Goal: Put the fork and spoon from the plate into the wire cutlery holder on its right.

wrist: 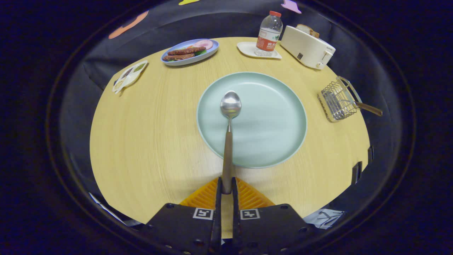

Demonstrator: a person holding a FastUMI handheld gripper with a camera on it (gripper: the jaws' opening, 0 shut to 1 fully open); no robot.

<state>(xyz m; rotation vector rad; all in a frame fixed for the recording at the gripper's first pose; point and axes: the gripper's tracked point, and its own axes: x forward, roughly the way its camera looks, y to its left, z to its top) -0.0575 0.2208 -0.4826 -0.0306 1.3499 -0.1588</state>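
My gripper is shut on the brown handle of the spoon, whose silver bowl points away from me over the pale green plate. The spoon seems lifted a little above the plate. Off to the plate's right stands the wire cutlery holder, tilted on the table, with a brown-handled utensil sticking out of it to the right; its head is hidden in the wire, so I cannot tell what it is.
Beyond the plate are a blue dish of sausages and ham, a water bottle on a small white tray, and a white toaster. A small white snack dish lies far left. The round wooden table's edge curves close by the holder.
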